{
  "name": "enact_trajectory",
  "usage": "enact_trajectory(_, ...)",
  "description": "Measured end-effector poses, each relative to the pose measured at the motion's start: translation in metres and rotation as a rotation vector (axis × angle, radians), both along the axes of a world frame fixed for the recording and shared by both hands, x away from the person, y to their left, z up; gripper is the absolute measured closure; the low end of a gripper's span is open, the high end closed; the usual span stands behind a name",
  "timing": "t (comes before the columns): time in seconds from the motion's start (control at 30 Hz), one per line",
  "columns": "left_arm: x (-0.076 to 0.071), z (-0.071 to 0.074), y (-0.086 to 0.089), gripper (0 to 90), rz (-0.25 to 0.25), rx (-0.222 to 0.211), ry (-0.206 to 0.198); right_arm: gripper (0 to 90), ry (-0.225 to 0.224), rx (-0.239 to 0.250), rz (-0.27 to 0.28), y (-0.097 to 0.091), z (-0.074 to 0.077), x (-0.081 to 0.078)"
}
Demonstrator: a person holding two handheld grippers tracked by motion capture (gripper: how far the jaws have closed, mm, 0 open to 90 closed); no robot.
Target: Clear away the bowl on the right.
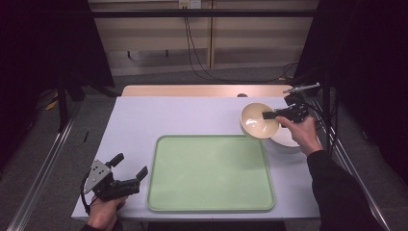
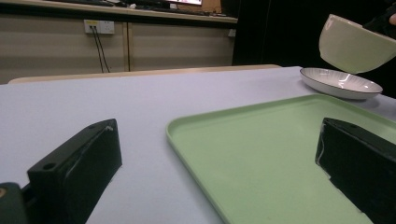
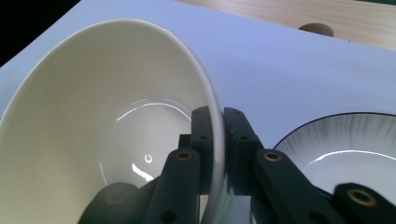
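Observation:
A cream bowl (image 1: 257, 122) hangs tilted above the table's right side, my right gripper (image 1: 275, 115) shut on its rim. In the right gripper view one jaw sits inside the bowl (image 3: 93, 121) and one outside, pinching the wall, with the gripper (image 3: 217, 140) midway. Below it lies a white plate with a dark rim (image 1: 288, 141), seen also as the plate (image 3: 345, 144) and the plate (image 2: 340, 83). The bowl (image 2: 355, 44) hangs above that plate. A pale green tray (image 1: 210, 173) lies at the table's centre. My left gripper (image 1: 129, 167) stands open near the table's front left corner, beside the tray (image 2: 261, 154).
The white tabletop (image 1: 159, 115) has a wooden strip (image 1: 202, 90) at its far edge. Cables (image 1: 192, 53) hang from a wall socket behind the table. Metal rails (image 1: 43, 163) run along both sides of the table.

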State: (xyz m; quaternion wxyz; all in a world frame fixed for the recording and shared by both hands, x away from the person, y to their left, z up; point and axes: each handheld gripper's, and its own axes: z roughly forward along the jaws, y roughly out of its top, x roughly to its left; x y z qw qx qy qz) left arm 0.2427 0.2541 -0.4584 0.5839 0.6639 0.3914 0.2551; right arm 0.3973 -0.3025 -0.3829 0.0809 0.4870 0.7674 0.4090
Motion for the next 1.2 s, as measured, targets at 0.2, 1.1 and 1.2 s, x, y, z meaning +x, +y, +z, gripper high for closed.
enact_trajectory(0.2,0.000,0.000,0.000,0.3,0.000,-0.001,0.001,83.6,0.024,-0.019,0.008,0.006,-0.008,0.003)
enact_trajectory(1.1,0.000,0.000,0.000,0.3,-0.002,0.006,-0.002,83.5,0.172,-0.097,0.044,0.024,-0.047,0.008)
enact_trajectory(1.2,-0.001,0.000,0.001,0.3,-0.007,0.013,-0.002,83.5,0.182,-0.104,0.049,0.025,-0.051,0.009)
